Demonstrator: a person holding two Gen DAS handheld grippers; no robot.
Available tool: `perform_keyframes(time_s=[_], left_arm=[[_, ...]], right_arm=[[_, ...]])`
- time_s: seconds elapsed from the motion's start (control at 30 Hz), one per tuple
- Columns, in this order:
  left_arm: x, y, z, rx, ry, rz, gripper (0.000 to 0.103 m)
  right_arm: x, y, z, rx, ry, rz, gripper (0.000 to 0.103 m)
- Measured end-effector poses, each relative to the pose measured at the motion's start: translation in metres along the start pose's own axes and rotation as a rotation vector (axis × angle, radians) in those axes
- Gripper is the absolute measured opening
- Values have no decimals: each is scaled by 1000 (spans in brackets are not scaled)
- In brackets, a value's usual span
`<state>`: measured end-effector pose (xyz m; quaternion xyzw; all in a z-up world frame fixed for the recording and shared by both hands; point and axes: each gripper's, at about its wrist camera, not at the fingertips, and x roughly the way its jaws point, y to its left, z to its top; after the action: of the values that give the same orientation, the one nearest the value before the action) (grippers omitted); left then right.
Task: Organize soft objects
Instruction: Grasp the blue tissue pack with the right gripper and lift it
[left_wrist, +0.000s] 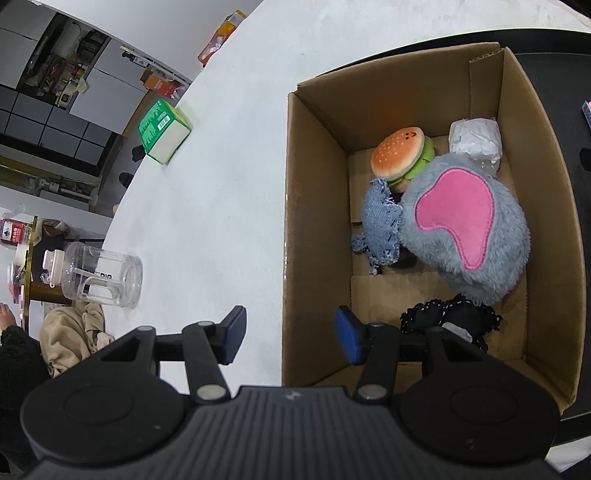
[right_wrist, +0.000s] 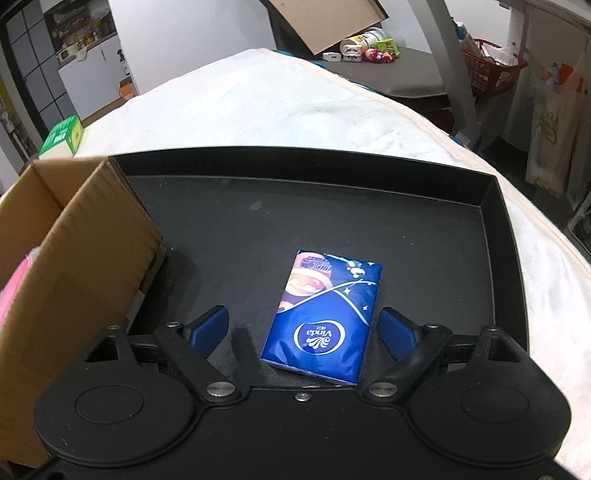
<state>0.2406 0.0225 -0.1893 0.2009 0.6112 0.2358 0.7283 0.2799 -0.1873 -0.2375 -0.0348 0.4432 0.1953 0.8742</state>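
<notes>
Right tool (right_wrist: 303, 332) is held wide, pads clear of the flat blue tissue packet (right_wrist: 322, 322) lying between them on the black plastic tray (right_wrist: 495, 229). Left tool (left_wrist: 291, 338) is held half-open and empty, straddling the 9 o'clock wall of the brown cardboard box (left_wrist: 314, 229).

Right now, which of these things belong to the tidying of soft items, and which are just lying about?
Part of the job:
cardboard box
burger plush
grey and pink plush
denim toy
tissue pack
black tray

Just lying about:
green carton
clear plastic jar
</notes>
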Motion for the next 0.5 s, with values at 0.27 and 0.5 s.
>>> perform_keyframes(time_s=[0.27, 0.5], left_arm=[[-1, 2, 0, -8, -8, -13, 52], [-4, 13, -7, -42, -37, -44, 52]], right_arm=[[-11, 10, -11, -88, -24, -54, 58], [-22, 3, -10, -36, 0, -55, 56]])
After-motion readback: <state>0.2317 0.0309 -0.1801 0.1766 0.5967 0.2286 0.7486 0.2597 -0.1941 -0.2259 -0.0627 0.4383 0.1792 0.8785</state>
